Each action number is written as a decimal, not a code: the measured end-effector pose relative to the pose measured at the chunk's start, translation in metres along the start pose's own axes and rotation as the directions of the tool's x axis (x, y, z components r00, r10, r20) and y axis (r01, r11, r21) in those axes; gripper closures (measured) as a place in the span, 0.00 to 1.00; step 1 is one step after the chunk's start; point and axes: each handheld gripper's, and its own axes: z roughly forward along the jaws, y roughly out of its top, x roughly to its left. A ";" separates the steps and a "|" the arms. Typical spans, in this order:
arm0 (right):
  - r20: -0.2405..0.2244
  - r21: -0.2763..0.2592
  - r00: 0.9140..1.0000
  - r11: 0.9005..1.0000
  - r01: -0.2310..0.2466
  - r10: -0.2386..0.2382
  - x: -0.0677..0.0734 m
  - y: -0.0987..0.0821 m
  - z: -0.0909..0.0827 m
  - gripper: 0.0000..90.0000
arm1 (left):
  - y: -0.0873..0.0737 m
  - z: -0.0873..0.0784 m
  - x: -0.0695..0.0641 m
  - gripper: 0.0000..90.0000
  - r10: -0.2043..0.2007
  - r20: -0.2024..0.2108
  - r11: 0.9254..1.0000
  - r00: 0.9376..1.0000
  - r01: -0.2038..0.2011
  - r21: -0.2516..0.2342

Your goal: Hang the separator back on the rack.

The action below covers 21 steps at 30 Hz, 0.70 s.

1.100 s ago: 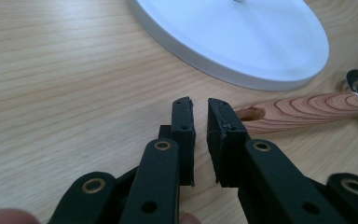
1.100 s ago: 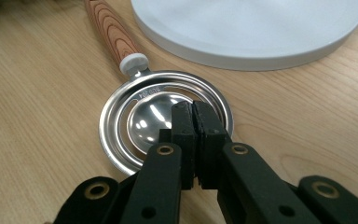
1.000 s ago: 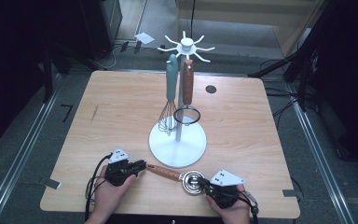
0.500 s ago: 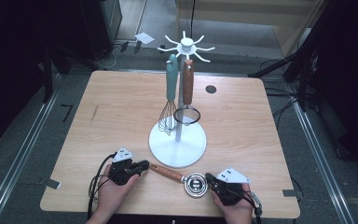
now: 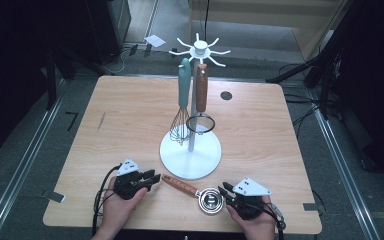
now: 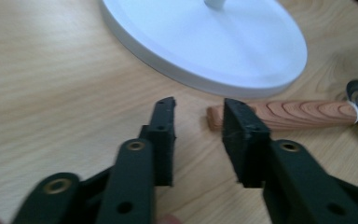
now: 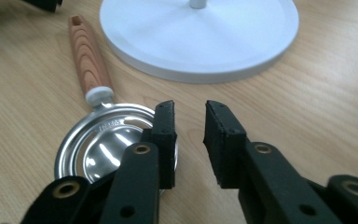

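A scoop lies on the table near the front edge, its wooden handle (image 5: 179, 184) pointing left and its metal bowl (image 5: 211, 200) to the right. My left gripper (image 5: 151, 178) is open at the handle's free end; in the left gripper view (image 6: 198, 108) the handle (image 6: 284, 114) lies just past the right jaw's tip, not between the jaws. My right gripper (image 5: 223, 191) is open beside the bowl; in the right gripper view (image 7: 190, 112) the bowl (image 7: 105, 140) sits under and left of the left jaw, with nothing between the jaws.
A white utensil stand rises just behind the scoop on a round base (image 5: 177, 160). A teal-handled whisk (image 5: 182, 100) and a wooden-handled strainer (image 5: 200, 97) hang from it. A dark round spot (image 5: 226, 95) marks the far right of the table.
My right gripper has shifted slightly to the right, away from the scoop's bowl. The left gripper and the scoop have barely moved.
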 end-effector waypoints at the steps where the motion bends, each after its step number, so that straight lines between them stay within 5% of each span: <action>1: -0.007 0.008 1.000 1.000 0.014 -0.014 0.000 0.004 0.000 0.81 | 0.000 -0.005 0.004 0.63 0.002 -0.006 1.000 1.000 -0.002 -0.019; 7: -0.063 0.034 0.997 0.998 0.056 -0.054 -0.001 0.029 -0.001 0.74 | -0.002 -0.035 0.033 0.37 -0.063 -0.084 0.991 0.994 0.053 -0.120; 11: -0.131 0.103 0.989 0.992 0.076 -0.062 0.003 0.043 0.002 0.72 | -0.002 -0.055 0.050 0.13 -0.110 -0.166 0.981 0.980 0.079 -0.179; 15: -0.154 0.199 0.981 0.969 0.148 -0.118 0.010 0.054 0.011 0.66 | -0.006 -0.072 0.064 0.00 -0.109 -0.164 0.978 0.980 0.077 -0.193; 21: -0.216 0.295 0.962 0.929 0.225 -0.164 0.023 0.070 0.029 0.63 | -0.014 -0.092 0.082 0.00 -0.148 -0.191 0.969 0.970 0.103 -0.224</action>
